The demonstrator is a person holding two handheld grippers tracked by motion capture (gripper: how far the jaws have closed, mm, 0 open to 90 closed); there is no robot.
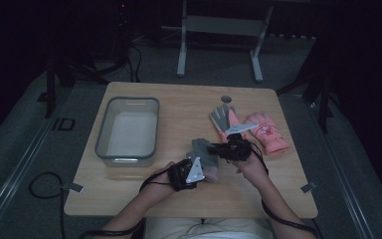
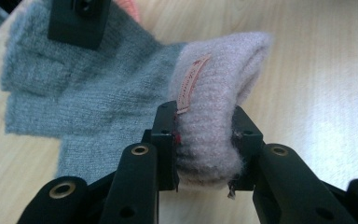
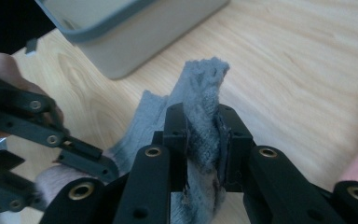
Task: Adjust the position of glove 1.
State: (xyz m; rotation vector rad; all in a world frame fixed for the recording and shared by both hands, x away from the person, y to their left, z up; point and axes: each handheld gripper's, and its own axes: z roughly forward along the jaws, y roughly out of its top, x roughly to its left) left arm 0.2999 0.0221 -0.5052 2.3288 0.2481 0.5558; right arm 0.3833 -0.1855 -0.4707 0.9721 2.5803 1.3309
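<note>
Grey knit, soft and fuzzy, makes up the body of the fingerless glove [image 1: 205, 154] that lies near the middle of the high view, held at both ends. Its pale pink ribbed cuff [image 2: 214, 107], thick and rounded with a small woven tag on its side, is pinched between the jaws of the left gripper [image 1: 195, 169], just below centre in the high view. The open finger end [image 3: 204, 88], a frayed-looking grey edge, is clamped upright between the jaws of the right gripper [image 1: 218, 149], a little higher and to the right.

So the glove's long axis runs from the left gripper up and rightward to the right one, the cloth slack between them and resting on the pale wooden table [image 1: 179, 199]. The grey plastic bin [image 1: 128, 130], smooth-walled and rounded at the corners, sits in the left half of the frame, nearer the left gripper; carrying the glove there would likely mean swinging it leftward and upward in the frame.

At right of centre lie a second grey-and-pink knit glove [image 1: 222, 118] and a padded pink mitten [image 1: 268, 133], both flat on the table.
</note>
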